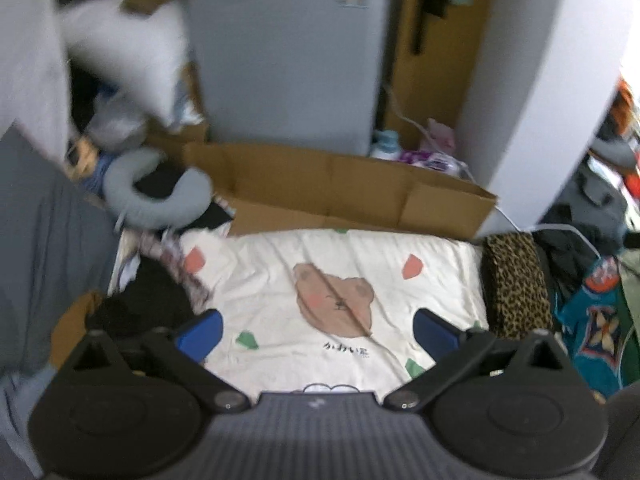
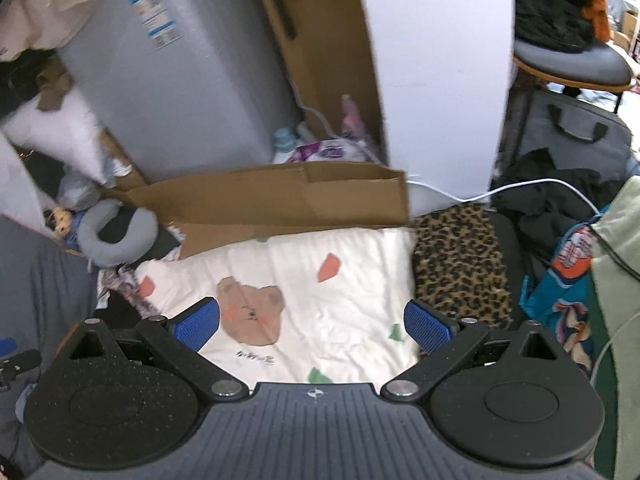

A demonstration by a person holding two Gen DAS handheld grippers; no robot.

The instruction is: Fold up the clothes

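Left wrist view: my left hand-held gripper (image 1: 318, 330) hangs over the white bear-print garment (image 1: 332, 280) with its blue pads (image 1: 200, 336) spread wide and nothing between them. The garment lies flat and spread below me, the brown bear face printed near its middle, with small red and green shapes scattered around it. I cannot tell what surface it lies on, since the cloth covers it.

Beside the garment's right edge a leopard-print cloth (image 1: 516, 284) lies touching it, and further right is a teal patterned bag (image 1: 596, 320). On the garment's left edge sits a heap of dark clothing (image 1: 148, 300). Past the far edge a flattened cardboard box (image 1: 340, 188) stands up, with a tall grey appliance (image 1: 288, 52) behind it. A grey neck pillow (image 1: 152, 196) lies at the far left, and above it a white pillow (image 1: 124, 52), blurred.

From the right wrist view, my right hand-held gripper (image 2: 312, 328) is likewise spread wide and empty above the same garment (image 2: 340, 300), apart from the cloth. Here the bear print falls nearer the left pad and the leopard-print cloth (image 2: 460, 264) lies just beyond the right pad. The cardboard box (image 2: 280, 196) and grey appliance (image 2: 180, 80) show behind, and a white cable (image 2: 520, 188) runs across the dark clothes at right.
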